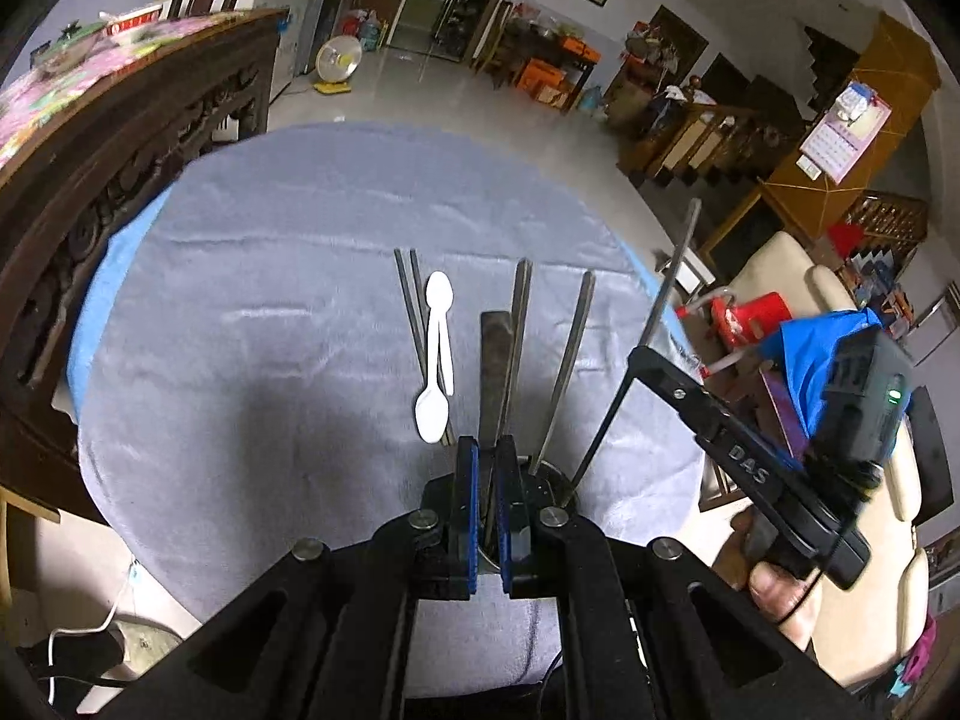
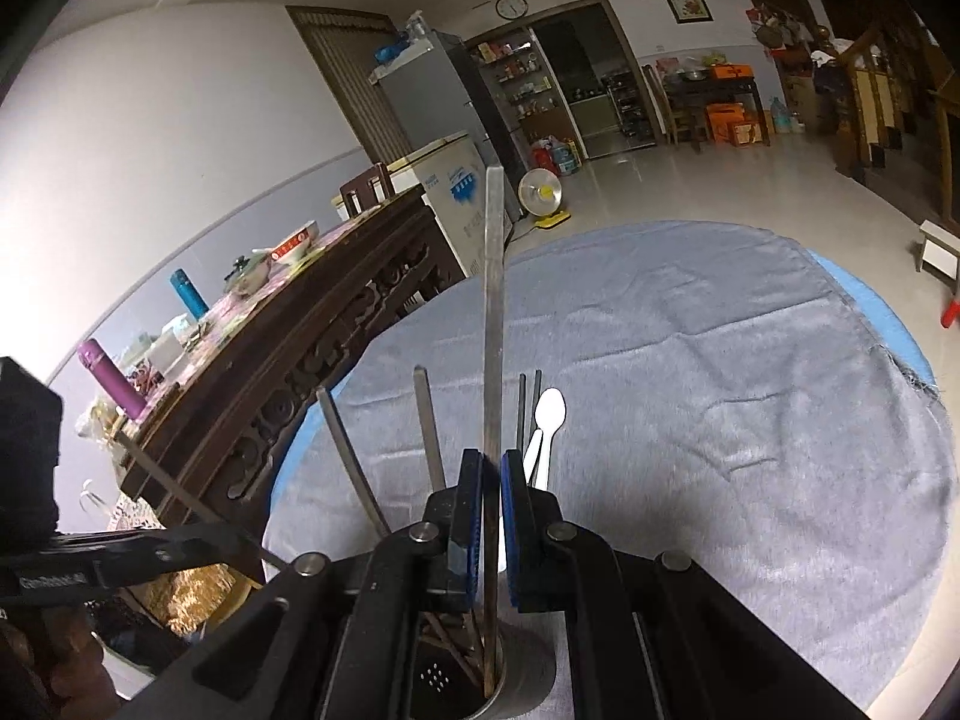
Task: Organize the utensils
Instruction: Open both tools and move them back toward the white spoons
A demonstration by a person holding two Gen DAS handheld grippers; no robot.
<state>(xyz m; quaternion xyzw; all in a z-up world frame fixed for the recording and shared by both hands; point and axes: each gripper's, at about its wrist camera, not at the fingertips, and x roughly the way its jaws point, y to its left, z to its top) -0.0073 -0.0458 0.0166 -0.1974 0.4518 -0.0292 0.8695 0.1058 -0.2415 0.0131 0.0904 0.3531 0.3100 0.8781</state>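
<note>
While both claws hover over the holder (image 2: pixel 480 684), the left claw (image 1: pixel 485 516) pinches one chopstick (image 1: pixel 493 372) and the right claw (image 2: pixel 491 516) another (image 2: pixel 493 312). Two spoons (image 1: pixel 437 354) lie on the grey-clothed surface (image 1: pixel 270 276); beyond, a carved table (image 2: pixel 288 348), fan (image 2: pixel 540 192), tiled floor.

Carved wooden table (image 2: pixel 312 354) – purple flask (image 2: pixel 111 375), perhaps bowls (image 2: pixel 294 243) – beside a fan (image 2: pixel 540 192).

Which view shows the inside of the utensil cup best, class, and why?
The right wrist view: it looks down into the cup, showing its perforated bottom and the chopstick ends inside. The left wrist view shows only a bit of the cup behind the left gripper, with chopsticks sticking up from it.
</note>
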